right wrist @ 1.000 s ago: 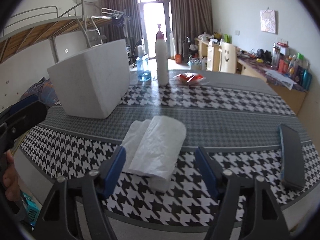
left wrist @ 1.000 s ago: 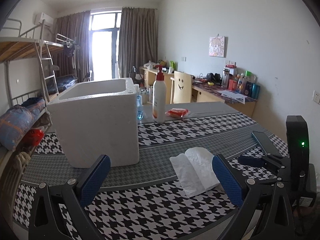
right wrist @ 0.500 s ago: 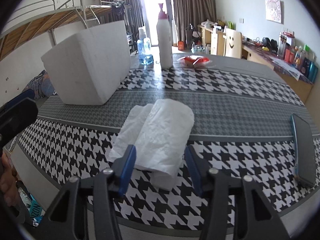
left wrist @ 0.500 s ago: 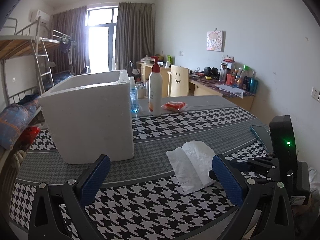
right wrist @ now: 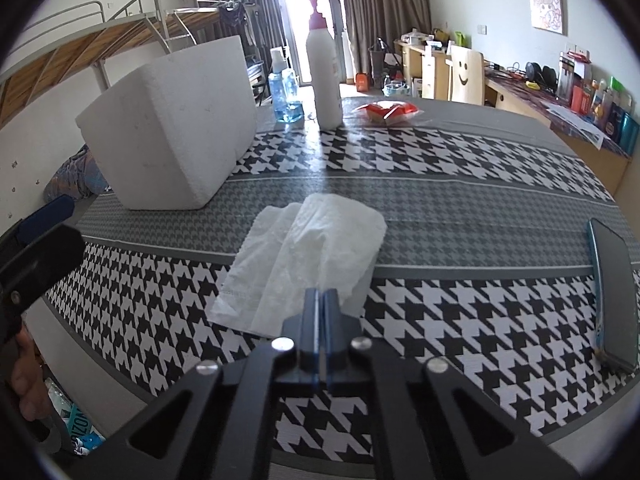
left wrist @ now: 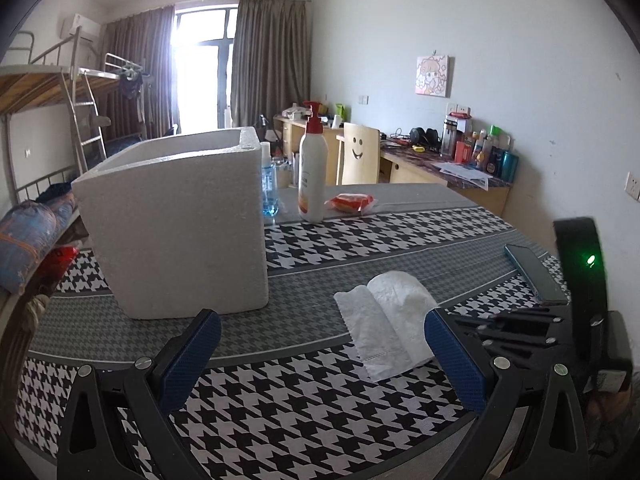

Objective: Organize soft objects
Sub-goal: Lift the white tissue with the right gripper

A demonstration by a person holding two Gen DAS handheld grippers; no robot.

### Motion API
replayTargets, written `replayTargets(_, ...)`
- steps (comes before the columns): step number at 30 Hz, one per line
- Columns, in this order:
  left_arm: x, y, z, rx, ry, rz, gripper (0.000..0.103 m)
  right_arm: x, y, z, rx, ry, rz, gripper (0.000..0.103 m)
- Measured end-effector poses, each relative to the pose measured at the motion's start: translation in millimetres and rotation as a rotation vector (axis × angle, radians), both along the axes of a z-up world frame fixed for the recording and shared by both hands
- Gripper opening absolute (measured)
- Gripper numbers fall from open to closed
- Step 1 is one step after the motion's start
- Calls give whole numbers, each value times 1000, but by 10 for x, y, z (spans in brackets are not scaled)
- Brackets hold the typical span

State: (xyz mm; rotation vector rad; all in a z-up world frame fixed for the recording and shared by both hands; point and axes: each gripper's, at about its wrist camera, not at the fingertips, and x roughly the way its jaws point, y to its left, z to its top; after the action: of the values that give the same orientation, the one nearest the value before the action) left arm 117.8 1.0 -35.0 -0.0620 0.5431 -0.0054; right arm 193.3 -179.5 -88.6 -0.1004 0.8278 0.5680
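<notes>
Your right gripper [right wrist: 320,300] has its two blue pads pressed together, and the near edge of the tissue [right wrist: 316,248] sits right at their tips. It looks like a pinch on that edge, but you cannot see for sure how much paper is caught between them. The tissue is a soft white folded bundle lying on the checked cloth [right wrist: 460,320], straight in front of this gripper. The foam box [right wrist: 176,136] stands ahead and to the left, with its open top up; that is likely where the tissue should go. Your left gripper [left wrist: 320,360] is wide open and holds nothing; the tissue lies just ahead of its right pad, and the box is ahead on its left. To do this step well, keep the squeeze firm and lift slowly, straight up. Watch if the whole bundle comes with you or if only one thin layer peels off. If it starts to unfold, go back down and grab more of it. Carry it high enough to clear the box wall. Stay away from the phone [right wrist: 614,292] on your right and the bottle [right wrist: 324,76] far ahead.
</notes>
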Motion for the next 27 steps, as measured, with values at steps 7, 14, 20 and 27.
replayTargets(7,-2,3,-18,-4,8,-6,102,-31,-127,195,37,-29,-20,3)
replayTargets(14,1,-22,-30,-3,14,-21,102,-112,-286,457,78,-85,-51,3)
replayTargets(20,20,-60,-47,-1,20,-34,102,-162,-415,566,71,-122,-103,3)
replayTargets(27,73,-173,-86,-2,35,-66,102,-222,-626,672,68,-161,-170,3)
